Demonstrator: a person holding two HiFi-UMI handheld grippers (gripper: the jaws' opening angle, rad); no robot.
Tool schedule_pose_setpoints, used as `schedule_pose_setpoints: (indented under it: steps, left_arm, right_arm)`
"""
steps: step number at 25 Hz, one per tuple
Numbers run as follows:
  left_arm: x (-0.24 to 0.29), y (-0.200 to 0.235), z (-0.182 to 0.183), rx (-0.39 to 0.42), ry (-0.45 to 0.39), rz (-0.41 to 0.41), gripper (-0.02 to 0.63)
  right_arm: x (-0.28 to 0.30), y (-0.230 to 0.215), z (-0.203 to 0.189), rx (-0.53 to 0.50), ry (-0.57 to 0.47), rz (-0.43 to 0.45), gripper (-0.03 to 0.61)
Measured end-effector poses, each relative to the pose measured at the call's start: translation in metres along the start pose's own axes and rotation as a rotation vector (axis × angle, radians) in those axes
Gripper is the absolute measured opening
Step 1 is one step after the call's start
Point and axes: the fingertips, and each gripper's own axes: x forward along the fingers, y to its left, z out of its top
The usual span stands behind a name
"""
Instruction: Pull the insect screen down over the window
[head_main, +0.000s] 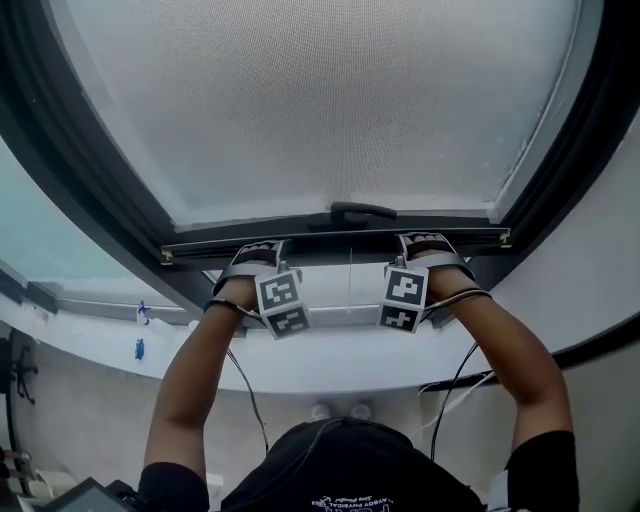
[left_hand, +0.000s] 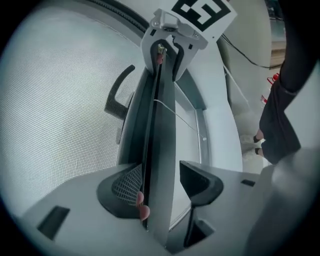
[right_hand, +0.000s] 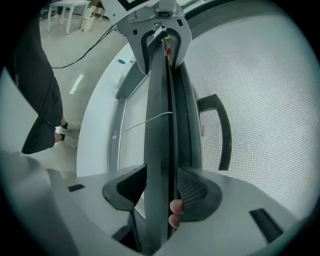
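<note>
**Head view:** A person's arms reach to the dark bottom bar (head_main: 340, 243) of the insect screen (head_main: 330, 100). The left hand-held gripper (head_main: 252, 256) and the right hand-held gripper (head_main: 428, 246) sit on either side of its curved handle (head_main: 362, 211). The mesh fills the dark-framed window above the bar, and a white ledge (head_main: 330, 355) lies below.

**Left gripper view:** The bar (left_hand: 162, 125) runs between the jaws. The mesh-side pad lies against it and the other stands a sliver clear, so this hand-held gripper has not clamped.

**Right gripper view:** Both pads press the bar (right_hand: 159, 125), and this hand-held gripper is clenched on it.

The pull will likely go best once the left side closes fully. Both hands should then draw down together so the bar stays level and does not bind at the frame, with the grip kept on the bar and never on the mesh. The screen itself is a fine, pale-grey weave that looks taut and unwrinkled, edged by the rigid dark bar.
</note>
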Motion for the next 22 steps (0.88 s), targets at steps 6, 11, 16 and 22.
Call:
schedule_pose_setpoints:
  steps: [6,11,16,22]
  left_arm:
    - [0.000,-0.001,-0.004,-0.024,0.026,0.000,0.239]
    - [-0.009,0.003,0.002,-0.075,-0.020,0.026,0.239]
    - [-0.059,0.031,0.027,-0.464,-0.272,0.144,0.239]
    - [-0.125,0.055,0.040,-0.871,-0.566,0.286,0.204]
  right_arm:
    - [-0.005,-0.001,0.002,-0.003,-0.008,0.030,0.195]
    - [-0.016,-0.007,0.002,0.027,-0.054,-0.043,0.195]
    - [-0.061,-0.027,0.013,0.379,-0.289,-0.084,0.195]
    - [-0.123,-0.059,0.017,0.734,-0.568,-0.202,0.194]
